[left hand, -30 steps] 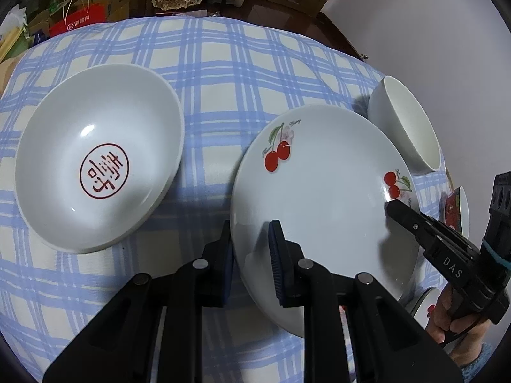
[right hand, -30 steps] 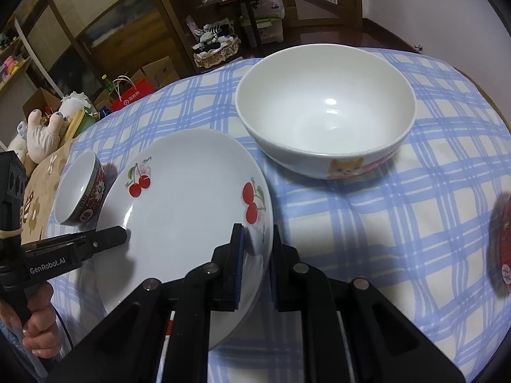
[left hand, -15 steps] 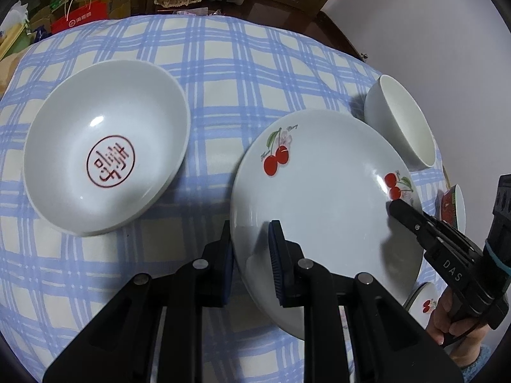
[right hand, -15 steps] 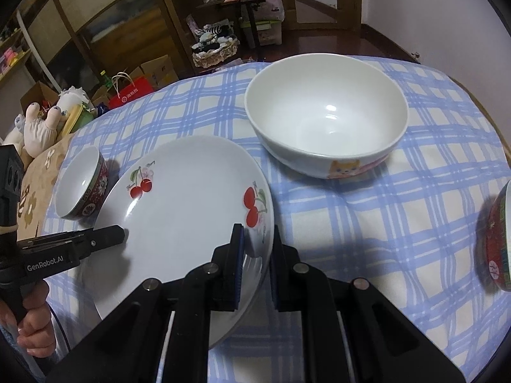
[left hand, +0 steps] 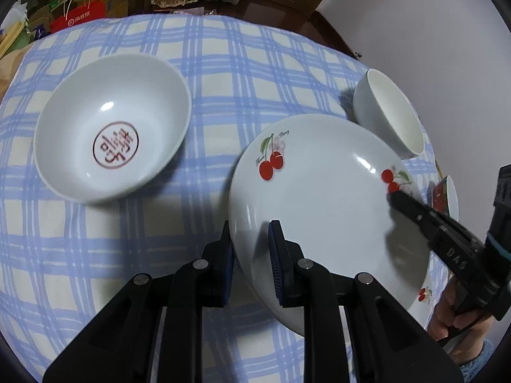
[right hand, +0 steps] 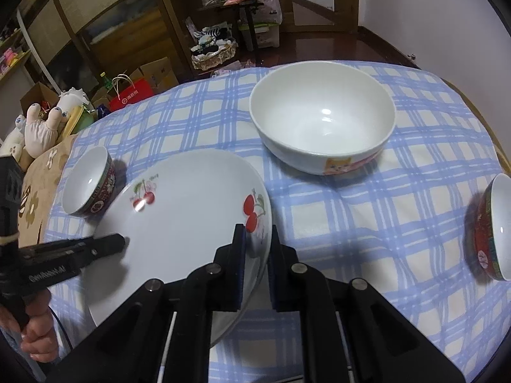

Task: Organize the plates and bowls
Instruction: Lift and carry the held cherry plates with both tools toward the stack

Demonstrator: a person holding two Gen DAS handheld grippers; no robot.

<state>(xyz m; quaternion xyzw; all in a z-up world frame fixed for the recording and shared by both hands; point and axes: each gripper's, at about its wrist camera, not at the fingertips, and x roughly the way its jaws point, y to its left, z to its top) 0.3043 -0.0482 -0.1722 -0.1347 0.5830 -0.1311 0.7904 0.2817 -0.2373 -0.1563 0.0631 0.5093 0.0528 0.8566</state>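
White porcelain, the cherry plate is pinched at opposite rims: the left gripper and the right gripper each clamp an edge, over the blue-checked tablecloth. "DAS" reads on the right gripper's finger. A red-seal bowl sits left; a cartoon bowl lies beyond, near.

White plate with red cherries, white bowl with a red seal, blue-and-cream checked tablecloth, black grippers with blue pads
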